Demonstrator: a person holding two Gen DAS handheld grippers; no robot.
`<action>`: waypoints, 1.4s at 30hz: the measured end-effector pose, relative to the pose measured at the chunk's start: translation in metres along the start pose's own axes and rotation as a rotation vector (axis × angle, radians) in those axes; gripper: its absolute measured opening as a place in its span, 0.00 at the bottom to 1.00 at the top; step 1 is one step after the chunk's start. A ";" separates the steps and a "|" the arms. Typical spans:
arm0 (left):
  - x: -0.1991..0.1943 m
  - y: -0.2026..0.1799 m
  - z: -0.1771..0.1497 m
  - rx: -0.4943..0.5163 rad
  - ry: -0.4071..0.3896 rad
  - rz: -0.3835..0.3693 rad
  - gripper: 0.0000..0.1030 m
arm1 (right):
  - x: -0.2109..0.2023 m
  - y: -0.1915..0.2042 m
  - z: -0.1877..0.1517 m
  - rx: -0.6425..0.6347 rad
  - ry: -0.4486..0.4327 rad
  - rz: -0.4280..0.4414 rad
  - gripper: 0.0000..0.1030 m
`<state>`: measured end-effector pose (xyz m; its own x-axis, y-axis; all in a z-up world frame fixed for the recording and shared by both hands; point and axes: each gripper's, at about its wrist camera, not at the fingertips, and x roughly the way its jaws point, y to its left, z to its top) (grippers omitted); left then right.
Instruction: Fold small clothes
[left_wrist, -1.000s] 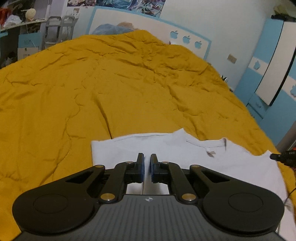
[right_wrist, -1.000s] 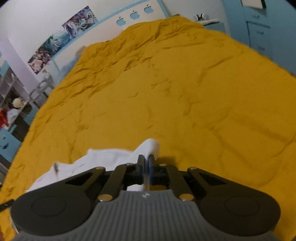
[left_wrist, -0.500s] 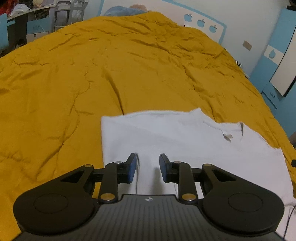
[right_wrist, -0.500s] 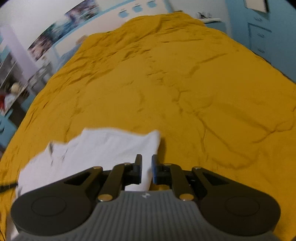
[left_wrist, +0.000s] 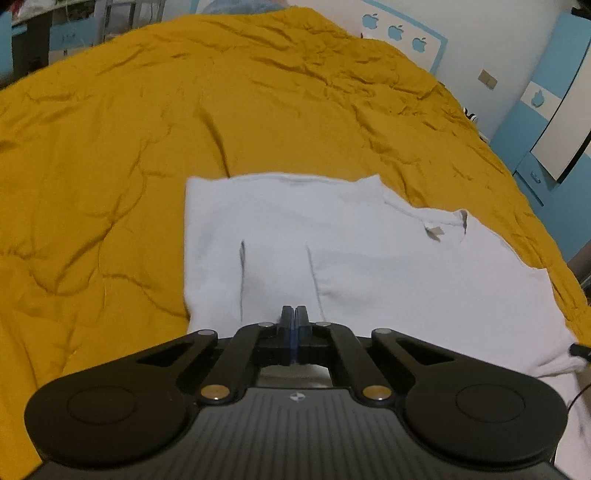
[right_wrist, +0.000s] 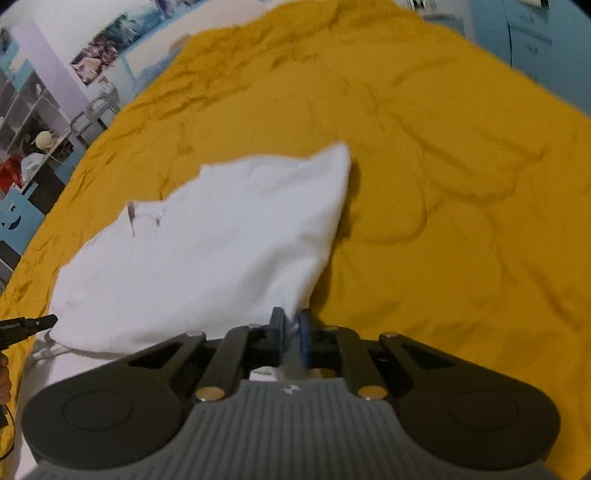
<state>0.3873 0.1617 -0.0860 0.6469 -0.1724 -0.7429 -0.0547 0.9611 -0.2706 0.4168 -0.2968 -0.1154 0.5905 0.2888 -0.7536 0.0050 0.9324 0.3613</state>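
Note:
A small white T-shirt (left_wrist: 369, 258) lies spread on the yellow bedspread (left_wrist: 184, 110), its collar and label toward the right. My left gripper (left_wrist: 294, 314) hovers over the shirt's near part with its jaws closed together and nothing between them. In the right wrist view the shirt (right_wrist: 207, 251) lies to the left and ahead, its right edge raised. My right gripper (right_wrist: 291, 321) sits at the shirt's near right corner, jaws slightly apart with white fabric between the pads.
The bedspread (right_wrist: 443, 184) fills both views. Blue and white wardrobe doors (left_wrist: 554, 129) stand to the right of the bed, shelves and a chair (right_wrist: 44, 129) to the left. The left gripper's tip (right_wrist: 37, 323) shows at the shirt's left edge.
Both grippers pulled back toward the shirt's near edge. The left one opened half a second ago and has shut again, empty. The right one opened slightly, and the shirt now lies spread out.

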 end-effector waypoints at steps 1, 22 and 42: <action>-0.001 -0.003 0.000 0.007 0.001 -0.004 0.00 | -0.007 -0.004 0.004 0.012 -0.017 -0.006 0.01; 0.015 -0.008 0.011 0.007 -0.013 0.037 0.02 | -0.001 -0.001 0.045 0.028 -0.045 0.065 0.12; -0.047 -0.005 -0.002 0.083 -0.009 -0.015 0.04 | -0.048 0.011 0.033 -0.099 0.003 -0.055 0.03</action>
<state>0.3559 0.1645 -0.0513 0.6544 -0.1848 -0.7333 0.0178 0.9732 -0.2293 0.4153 -0.3073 -0.0567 0.5890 0.2369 -0.7726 -0.0426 0.9638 0.2631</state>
